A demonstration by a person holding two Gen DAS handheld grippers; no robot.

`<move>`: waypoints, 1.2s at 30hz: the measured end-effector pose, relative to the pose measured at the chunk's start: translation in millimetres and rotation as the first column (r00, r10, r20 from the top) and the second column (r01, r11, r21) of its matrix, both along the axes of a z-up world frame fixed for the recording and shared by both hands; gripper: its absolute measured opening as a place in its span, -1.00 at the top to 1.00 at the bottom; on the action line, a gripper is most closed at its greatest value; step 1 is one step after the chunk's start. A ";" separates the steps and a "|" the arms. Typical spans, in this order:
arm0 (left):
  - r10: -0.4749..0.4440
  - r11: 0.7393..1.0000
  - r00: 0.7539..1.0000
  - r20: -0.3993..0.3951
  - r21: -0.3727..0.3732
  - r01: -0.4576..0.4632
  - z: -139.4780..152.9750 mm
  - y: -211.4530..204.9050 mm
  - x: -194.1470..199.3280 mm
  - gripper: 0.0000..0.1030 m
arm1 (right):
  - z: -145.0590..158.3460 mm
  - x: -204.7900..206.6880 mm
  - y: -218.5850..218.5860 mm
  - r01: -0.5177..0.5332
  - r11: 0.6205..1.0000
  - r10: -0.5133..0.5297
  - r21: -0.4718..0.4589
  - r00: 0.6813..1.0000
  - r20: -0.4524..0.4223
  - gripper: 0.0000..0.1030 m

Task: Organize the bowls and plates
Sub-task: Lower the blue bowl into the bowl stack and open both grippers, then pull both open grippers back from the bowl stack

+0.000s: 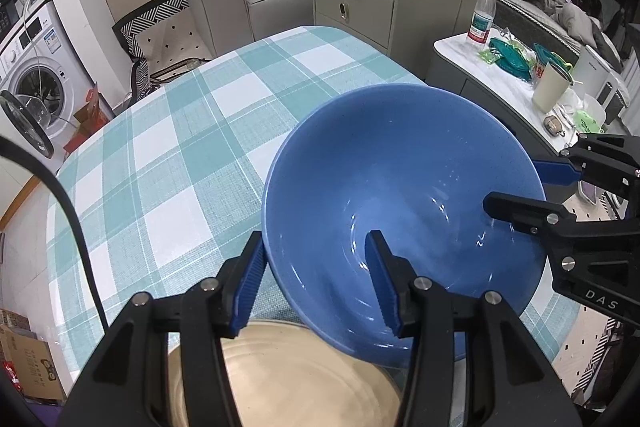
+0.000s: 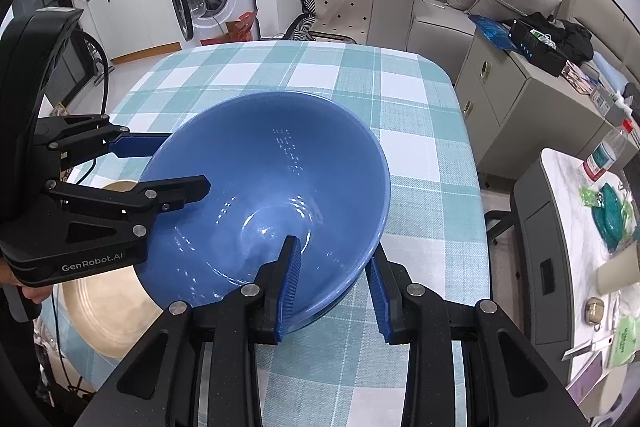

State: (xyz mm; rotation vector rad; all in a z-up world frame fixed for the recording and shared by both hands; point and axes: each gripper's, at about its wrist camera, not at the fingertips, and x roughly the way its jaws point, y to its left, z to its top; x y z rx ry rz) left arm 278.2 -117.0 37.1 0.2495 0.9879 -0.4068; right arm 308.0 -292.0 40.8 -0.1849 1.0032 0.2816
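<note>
- Both tools are on the blue bowl (image 1: pixel 400 211) right now, over the near part of the checked tabletop (image 1: pixel 160 155), and it looks tilted.
- My left tool (image 1: pixel 316 283) straddles the bowl's near-left rim, one finger inside, one outside; the jaws look closed on the wall, though I can't confirm firm contact.
- My right tool (image 2: pixel 332 291) does the same on the near-right rim, fingers either side of the wall, apparently pinching it.
- Just left of the bowl and partly under it sits the tan plate (image 2: pixel 108 311), at the tabletop's near edge.
- Risk one, as I judge it: glazed wall, thin rim, so if either pinch is shallow the bowl could slip and swing down onto the plate.
- Risk two: the two tools pulling unevenly could twist the bowl out of one grip.
- Risk three: lowering it tilted, the bowl's underside could clip the plate's rim and nudge it off the near edge.
</note>
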 end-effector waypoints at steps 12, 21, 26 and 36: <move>-0.015 0.999 1.000 0.017 -0.035 0.016 3.2 2.1 -6.6 -0.30 | 8.1 -3.0 -5.4 -0.017 0.999 0.016 0.041 0.999 0.035 0.03; -0.011 0.997 0.999 0.050 -0.080 0.015 16.1 6.5 -15.9 -0.53 | 21.2 -13.0 -8.5 -0.034 0.996 0.028 0.080 0.996 0.081 -0.50; 0.005 0.995 0.998 0.055 -0.097 0.000 18.3 11.6 -17.3 -0.69 | 23.1 -15.1 -10.3 -0.031 0.994 0.021 0.101 0.995 0.097 -0.68; 0.047 0.989 0.995 0.090 -0.147 -0.033 20.9 24.5 -21.7 -1.00 | 22.0 -17.0 -16.2 -0.020 0.990 0.004 0.141 0.994 0.111 -0.99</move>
